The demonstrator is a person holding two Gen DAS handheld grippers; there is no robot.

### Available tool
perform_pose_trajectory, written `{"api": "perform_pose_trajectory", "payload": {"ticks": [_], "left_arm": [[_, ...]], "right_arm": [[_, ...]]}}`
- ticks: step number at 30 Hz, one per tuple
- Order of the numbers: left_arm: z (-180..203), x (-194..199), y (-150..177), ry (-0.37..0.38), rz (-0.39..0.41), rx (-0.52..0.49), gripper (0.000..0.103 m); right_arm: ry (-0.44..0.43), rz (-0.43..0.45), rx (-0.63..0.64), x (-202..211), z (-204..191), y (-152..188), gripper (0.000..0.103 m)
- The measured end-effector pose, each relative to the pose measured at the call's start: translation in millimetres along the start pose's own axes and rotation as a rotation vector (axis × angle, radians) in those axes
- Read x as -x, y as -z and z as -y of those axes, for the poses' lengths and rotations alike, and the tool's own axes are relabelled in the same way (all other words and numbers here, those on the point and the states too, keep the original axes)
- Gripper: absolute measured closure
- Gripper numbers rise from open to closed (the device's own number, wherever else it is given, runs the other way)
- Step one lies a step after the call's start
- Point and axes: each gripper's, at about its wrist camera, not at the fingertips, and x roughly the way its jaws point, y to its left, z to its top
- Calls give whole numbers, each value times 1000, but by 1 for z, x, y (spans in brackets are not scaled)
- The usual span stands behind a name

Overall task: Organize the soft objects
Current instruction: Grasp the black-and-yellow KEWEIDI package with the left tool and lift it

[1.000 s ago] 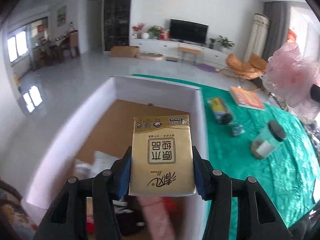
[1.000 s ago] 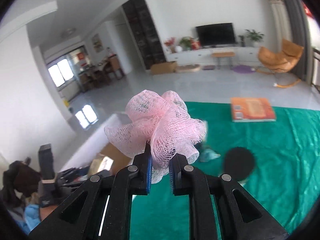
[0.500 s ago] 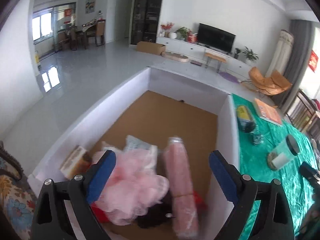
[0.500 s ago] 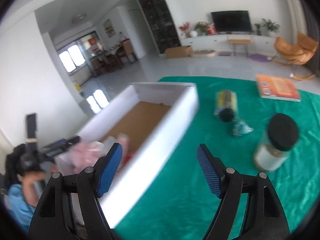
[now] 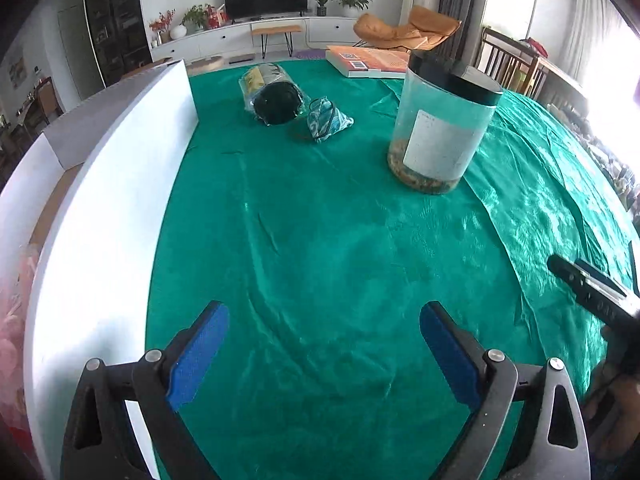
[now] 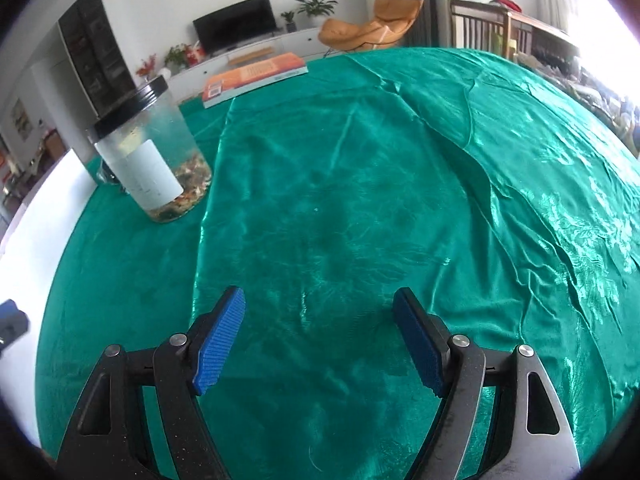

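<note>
Apparently pink mesh puff (image 5: 14, 320) boxed, left of hand-held gripper (image 5: 324, 354)

The left claw (image 5: 320, 350) is wide open above the green cloth (image 5: 320, 240), beside the white box (image 5: 100, 220).

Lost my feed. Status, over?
Both tongs, left and right, open, empty. Teal pouch on cloth, outside box. Jar nearby.

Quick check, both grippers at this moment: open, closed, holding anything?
Left gripper: open, holding nothing, over the green cloth.
Right gripper: open, holding nothing, over the same cloth.
</note>
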Motion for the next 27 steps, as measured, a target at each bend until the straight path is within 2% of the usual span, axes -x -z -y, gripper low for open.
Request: {"api": "perform_pose_trajectory", "payload": {"ticks": [2, 5, 9, 12, 15, 17, 18, 19, 23, 27], "left_arm": [[-5, -3, -30, 15, 25, 19, 7], [-26, -19, -97, 15, 44, 57, 7], [-59, -68, -179, -78, -2, 125, 7], [-78, -109, -212, -126, -55, 185, 7], [-84, -147, -223, -130, -109, 232, 7], [-82, -169, -224, -159, -153, 215, 8], [-82, -174, -223, -162, -148, 202, 20], [-81, -174, -221, -109, -121, 201, 47], [-74, -151, -203, -125, -63, 156, 48], [-40, -132, -165, -42, -93, -47, 48]], "right_arm": [[13, 0, 27, -3, -8, -1, 20], [54, -9, 75, -5, -20, 6, 18], [58, -11, 87, -5, -20, 9, 17], [48, -11, 84, -4, -19, 11, 16], [49, -14, 91, -4, -21, 11, 14], [50, -19, 98, -5, -22, 11, 13], [52, -20, 101, -6, -23, 10, 13], [53, -21, 103, -6, -23, 10, 12], [52, -21, 103, -6, -24, 10, 12], [59, -24, 109, -7, -26, 10, 12]]}}
